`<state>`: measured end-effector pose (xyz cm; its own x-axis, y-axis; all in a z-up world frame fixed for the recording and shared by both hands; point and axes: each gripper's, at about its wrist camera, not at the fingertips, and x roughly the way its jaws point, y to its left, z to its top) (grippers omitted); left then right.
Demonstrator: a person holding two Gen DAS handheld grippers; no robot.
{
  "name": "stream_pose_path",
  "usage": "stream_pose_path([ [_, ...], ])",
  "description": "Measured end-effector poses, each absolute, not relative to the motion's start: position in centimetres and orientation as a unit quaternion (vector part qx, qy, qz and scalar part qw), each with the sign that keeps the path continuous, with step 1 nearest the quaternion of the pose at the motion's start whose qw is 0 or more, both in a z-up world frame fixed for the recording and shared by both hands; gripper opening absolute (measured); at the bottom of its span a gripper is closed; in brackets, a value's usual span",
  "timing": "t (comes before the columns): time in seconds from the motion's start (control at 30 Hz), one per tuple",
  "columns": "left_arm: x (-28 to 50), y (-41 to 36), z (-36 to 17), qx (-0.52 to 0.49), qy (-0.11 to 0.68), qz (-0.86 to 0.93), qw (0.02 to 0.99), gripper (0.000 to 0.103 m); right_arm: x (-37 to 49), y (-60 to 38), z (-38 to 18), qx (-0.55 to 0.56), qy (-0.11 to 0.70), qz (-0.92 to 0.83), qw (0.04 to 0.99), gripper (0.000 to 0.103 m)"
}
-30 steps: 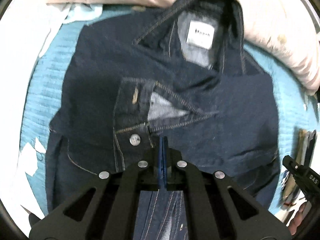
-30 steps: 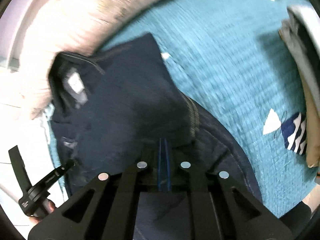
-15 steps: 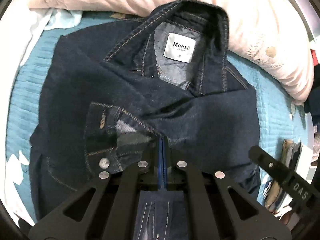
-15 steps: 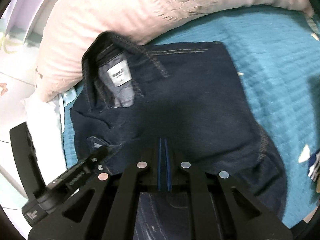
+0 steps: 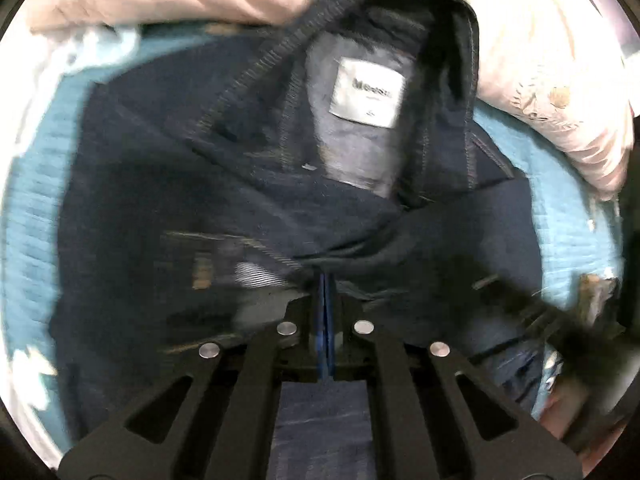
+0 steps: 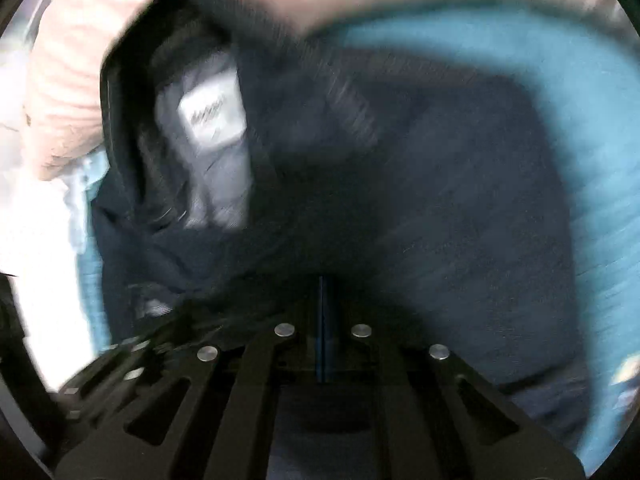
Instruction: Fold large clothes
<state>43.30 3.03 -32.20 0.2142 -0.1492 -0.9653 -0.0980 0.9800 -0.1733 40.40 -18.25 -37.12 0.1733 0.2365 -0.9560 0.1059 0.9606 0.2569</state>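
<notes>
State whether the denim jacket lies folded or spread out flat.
Partly folded: the jacket has its sleeves crossed over the body below the open collar; label showing.

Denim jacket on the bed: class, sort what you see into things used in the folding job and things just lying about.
In the job:
- denim jacket
- left gripper, shut on jacket fabric
- right gripper, shut on jacket fabric

Lying about:
- pink pillow
- teal bedspread
- clutter at bed's edge, too blurred to name
</notes>
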Motion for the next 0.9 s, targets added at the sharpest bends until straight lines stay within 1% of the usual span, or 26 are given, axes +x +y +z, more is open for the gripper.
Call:
stream_pose_path([
  [0.03,43.2,3.6,-32.2,-0.095,0.627,-0.006,0.773,0.003,40.6,-18.8,-36.2,0.122,0.627,0.036,0.769,0.006],
  [0.1,43.4,4.8,-33.4,-0.109,0.634,0.001,0.766,0.003,41.6,-21.5,-35.3,0.159,0.617,0.028,0.771,0.006],
  [0.13,43.6,5.1,-34.8,-0.112,0.64,0.004,0.76,0.002,42.1,-22.5,-35.8,0.172,0.619,0.02,0.766,0.005],
  [0.17,43.7,5.4,-35.8,-0.118,0.637,0.005,0.762,0.002,42.8,-23.9,-37.1,0.174,0.625,-0.008,0.761,0.0],
  [0.2,43.5,5.4,-35.7,-0.12,0.631,0.009,0.766,0.003,43.1,-25.3,-38.9,0.151,0.635,-0.056,0.755,0.0],
  [0.23,43.4,5.2,-35.5,-0.115,0.63,0.013,0.768,0.002,43.1,-26.2,-40.3,0.152,0.645,-0.067,0.746,0.0],
  [0.27,43.3,4.8,-35.3,-0.097,0.63,0.014,0.771,0.002,42.7,-27.4,-41.2,0.192,0.64,-0.046,0.742,0.0],
  [0.3,43.3,4.4,-35.2,-0.078,0.629,0.013,0.773,0.002,42.4,-28.0,-40.9,0.213,0.635,-0.039,0.742,0.0],
  [0.37,43.0,3.9,-34.8,-0.062,0.631,0.016,0.773,0.002,41.9,-28.2,-40.0,0.211,0.642,-0.041,0.736,0.0],
  [0.43,42.8,4.2,-34.2,-0.061,0.635,0.032,0.769,0.002,40.9,-28.1,-38.9,0.207,0.645,-0.037,0.735,0.006],
  [0.47,42.7,4.3,-34.0,-0.064,0.634,0.036,0.77,0.003,40.5,-27.9,-38.5,0.201,0.647,-0.035,0.735,0.006],
  [0.5,42.6,4.7,-33.9,-0.071,0.631,0.039,0.772,0.003,40.0,-27.8,-38.5,0.188,0.654,-0.036,0.732,0.005],
  [0.53,42.6,5.1,-34.2,-0.078,0.633,0.032,0.77,0.003,39.9,-27.9,-38.7,0.176,0.657,-0.04,0.732,0.0],
  [0.6,43.0,5.9,-35.7,-0.099,0.634,0.024,0.767,0.003,39.6,-27.9,-40.4,0.16,0.661,-0.039,0.732,0.0],
  [0.67,43.1,6.5,-35.9,-0.116,0.629,0.026,0.769,0.003,39.8,-28.1,-41.7,0.171,0.662,-0.037,0.729,0.0],
  [0.77,43.1,5.8,-36.1,-0.08,0.622,0.024,0.779,0.003,40.4,-28.3,-42.1,0.182,0.672,-0.048,0.716,0.0],
  [0.9,42.9,5.1,-35.8,-0.071,0.622,0.034,0.779,0.002,40.4,-28.3,-41.6,0.187,0.671,-0.048,0.716,0.0],
])
